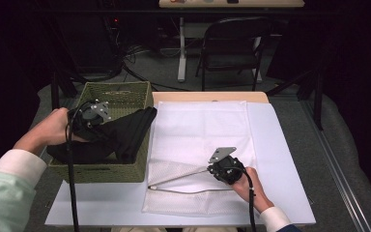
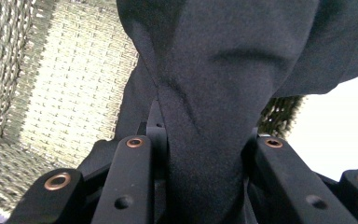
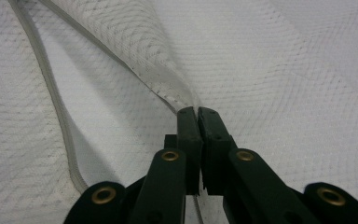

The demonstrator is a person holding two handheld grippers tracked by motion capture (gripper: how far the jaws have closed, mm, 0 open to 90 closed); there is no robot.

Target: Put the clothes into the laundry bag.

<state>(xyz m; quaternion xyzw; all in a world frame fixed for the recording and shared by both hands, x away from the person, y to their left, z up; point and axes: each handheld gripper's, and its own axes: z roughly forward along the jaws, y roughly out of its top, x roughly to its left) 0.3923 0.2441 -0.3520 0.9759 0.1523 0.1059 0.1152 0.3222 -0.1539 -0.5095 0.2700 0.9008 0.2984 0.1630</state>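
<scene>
Two grips: both live, one hand each.
Right gripper: near edge of the table, jaws pinched tight on the upper lip of the mesh laundry bag by its zipper; lip is lifted, so the mouth gapes toward the basket.
Bag: flat on the white table top, mouth at the near side, body running to the far edge.
Left gripper: over the wicker basket at the table's left edge, jaws part-closed and clamped on a thick bunch of black garment.
Garment: mostly in the basket, one fold draped over its right rim.
Step, my read: lift garment out, feed into the bag.
Do it well: raise until the tail clears the rim, keep the lip high and taut, lead in with the bunched end.
Risk: trailing cloth snagging the wicker.
</scene>
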